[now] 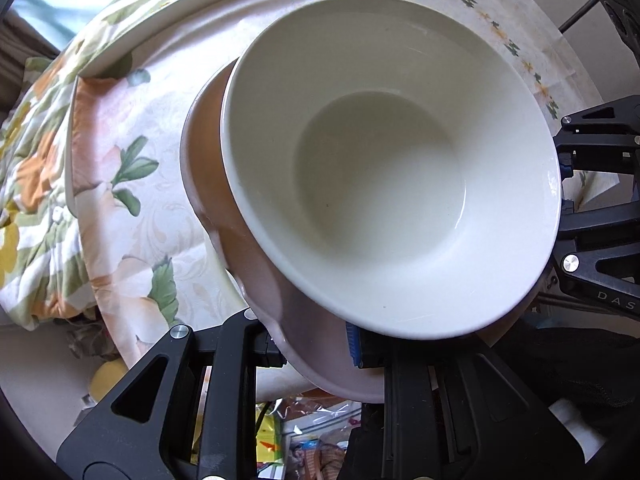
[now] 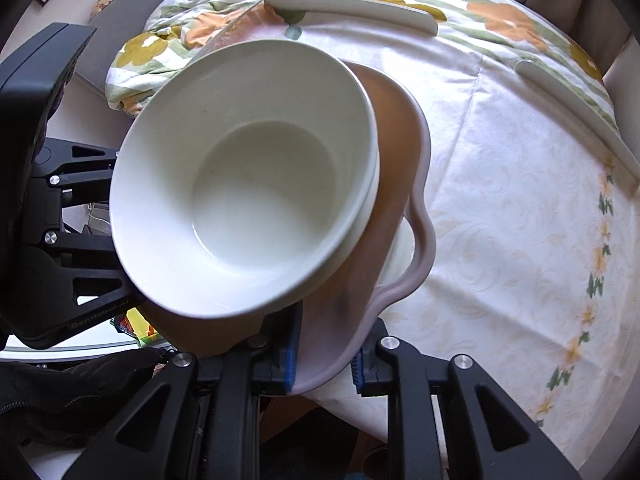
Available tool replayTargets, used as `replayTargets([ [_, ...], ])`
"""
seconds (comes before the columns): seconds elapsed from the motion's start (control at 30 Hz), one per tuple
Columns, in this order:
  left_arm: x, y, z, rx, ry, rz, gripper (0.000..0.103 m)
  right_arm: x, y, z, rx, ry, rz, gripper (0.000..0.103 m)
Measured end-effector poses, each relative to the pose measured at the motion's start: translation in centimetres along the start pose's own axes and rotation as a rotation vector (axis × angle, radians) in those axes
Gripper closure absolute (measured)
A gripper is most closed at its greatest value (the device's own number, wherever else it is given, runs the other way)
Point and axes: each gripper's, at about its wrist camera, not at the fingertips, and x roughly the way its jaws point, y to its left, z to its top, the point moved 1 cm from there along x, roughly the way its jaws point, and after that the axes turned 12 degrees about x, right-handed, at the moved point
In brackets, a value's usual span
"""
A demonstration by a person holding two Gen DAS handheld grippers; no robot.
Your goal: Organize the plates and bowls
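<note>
White bowls point(image 1: 384, 168) are being carried stacked on pink tray point(image 2: 404, 216) above surface point(image 2: 520, 200) | left claw point(image 1: 316, 344), right claw point(image 2: 326, 364) are clamping tray rim | risk: tilting sliding bowls off

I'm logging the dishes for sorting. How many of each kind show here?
White bowls: 2, nested
Pink tray with wavy rim: 1
White plates on the table, seen edge-on: 2
Total: 5
</note>
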Motion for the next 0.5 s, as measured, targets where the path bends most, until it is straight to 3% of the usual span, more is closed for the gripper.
replayTargets([
  [0.5, 1.20, 1.23, -0.50, -0.017, -0.018, 0.023, 0.085, 0.55, -0.02, -0.73, 0.090, -0.018, -0.025, 0.084],
])
